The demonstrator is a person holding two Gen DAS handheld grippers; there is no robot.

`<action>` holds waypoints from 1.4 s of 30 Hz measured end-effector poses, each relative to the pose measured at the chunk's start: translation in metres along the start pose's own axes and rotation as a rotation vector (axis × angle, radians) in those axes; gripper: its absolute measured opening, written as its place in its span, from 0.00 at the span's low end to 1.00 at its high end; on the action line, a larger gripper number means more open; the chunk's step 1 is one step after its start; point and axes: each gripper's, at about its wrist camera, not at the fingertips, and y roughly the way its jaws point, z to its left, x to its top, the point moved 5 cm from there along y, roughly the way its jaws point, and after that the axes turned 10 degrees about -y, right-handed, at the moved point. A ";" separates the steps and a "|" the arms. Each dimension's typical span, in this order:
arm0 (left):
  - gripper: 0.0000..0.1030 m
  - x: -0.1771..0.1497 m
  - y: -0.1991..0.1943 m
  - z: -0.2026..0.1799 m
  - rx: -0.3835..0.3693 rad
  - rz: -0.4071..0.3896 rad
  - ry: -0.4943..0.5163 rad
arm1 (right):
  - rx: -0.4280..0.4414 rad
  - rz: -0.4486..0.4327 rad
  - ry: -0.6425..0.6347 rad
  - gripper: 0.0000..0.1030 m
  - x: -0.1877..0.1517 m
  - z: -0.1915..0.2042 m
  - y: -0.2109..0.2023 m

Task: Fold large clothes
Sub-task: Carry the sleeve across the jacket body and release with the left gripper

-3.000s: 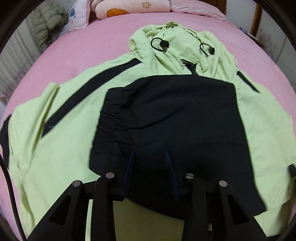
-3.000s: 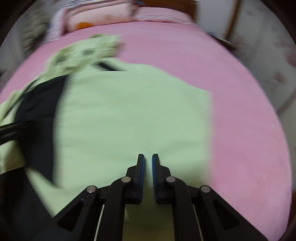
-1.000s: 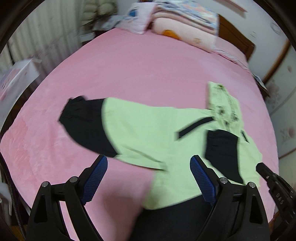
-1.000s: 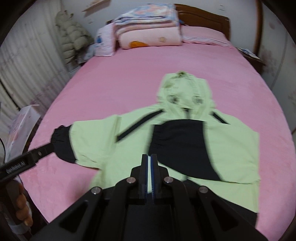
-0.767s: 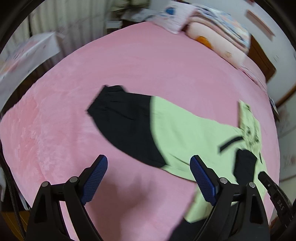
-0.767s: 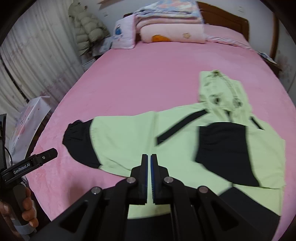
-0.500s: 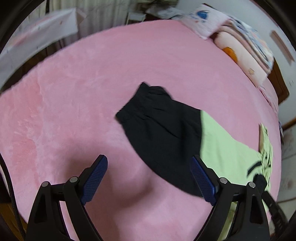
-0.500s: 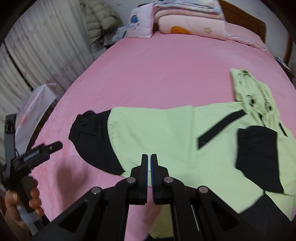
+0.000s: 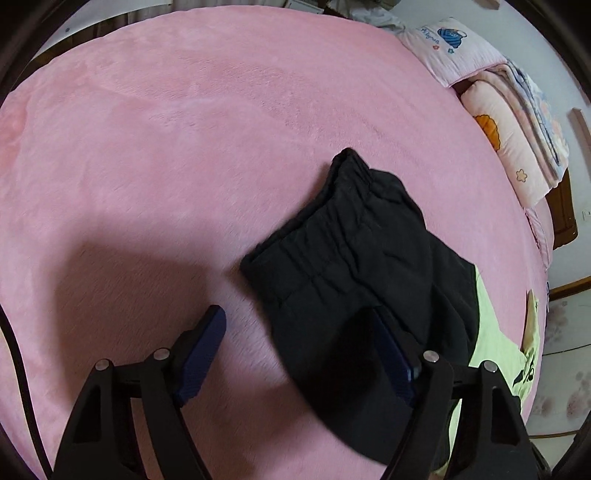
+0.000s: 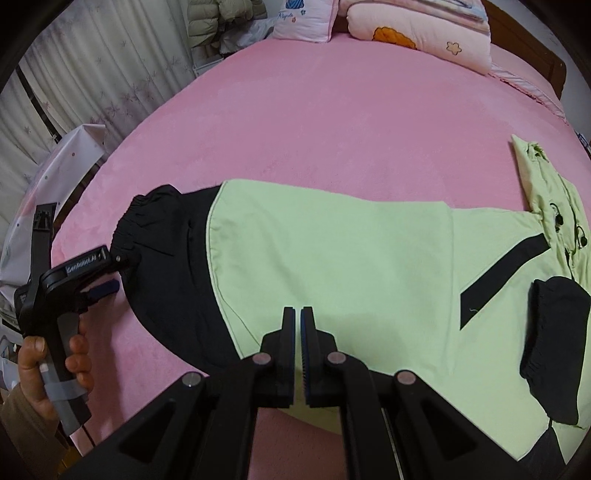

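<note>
A light green jacket with black sleeve ends lies flat on the pink bed. Its left sleeve stretches out sideways and ends in a black cuff. The other sleeve is folded over the body, its black cuff at the right. My left gripper hangs low over the near edge of the outstretched cuff. Its jaws are closing, with the black fabric between them and the pads not pressing on it. In the right wrist view a hand holds the left gripper. My right gripper is shut and empty above the green sleeve.
Folded blankets and a pillow lie at the head of the bed, with a wooden headboard behind. Curtains, a puffer coat and a white bag stand beside the bed's left edge.
Both grippers have swung left along the sleeve and come lower. The black cuff now fills the left wrist view, and the left jaws have narrowed a little.
</note>
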 end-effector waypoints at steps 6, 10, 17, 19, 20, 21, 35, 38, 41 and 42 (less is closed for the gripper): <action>0.15 0.001 0.008 -0.028 0.036 -0.033 0.092 | 0.008 0.031 0.029 0.03 -0.004 -0.005 0.008; 0.10 0.000 -0.014 -0.057 0.061 -0.085 0.128 | 0.007 0.031 0.057 0.03 -0.006 -0.012 0.002; 0.10 -0.046 -0.100 -0.155 -0.120 -0.171 0.287 | -0.017 0.007 0.145 0.03 -0.018 -0.050 -0.026; 0.10 -0.072 -0.118 -0.192 -0.181 -0.159 0.369 | -0.020 -0.014 0.190 0.03 -0.025 -0.068 -0.038; 0.10 -0.088 -0.124 -0.208 -0.208 -0.147 0.405 | -0.021 -0.028 0.218 0.03 -0.029 -0.079 -0.045; 0.10 -0.102 -0.127 -0.224 -0.226 -0.137 0.442 | -0.030 -0.037 0.238 0.03 -0.033 -0.087 -0.051; 0.11 -0.311 -0.076 -0.349 -0.233 0.044 0.717 | -0.164 -0.116 0.464 0.16 -0.133 -0.233 -0.137; 0.12 -0.350 -0.046 -0.343 -0.172 0.090 0.770 | -0.159 -0.089 0.494 0.16 -0.154 -0.251 -0.138; 0.14 -0.378 -0.018 -0.336 -0.113 0.138 0.809 | -0.153 -0.051 0.498 0.17 -0.172 -0.264 -0.135; 0.15 -0.385 -0.011 -0.330 -0.087 0.155 0.818 | -0.153 -0.045 0.495 0.17 -0.175 -0.265 -0.134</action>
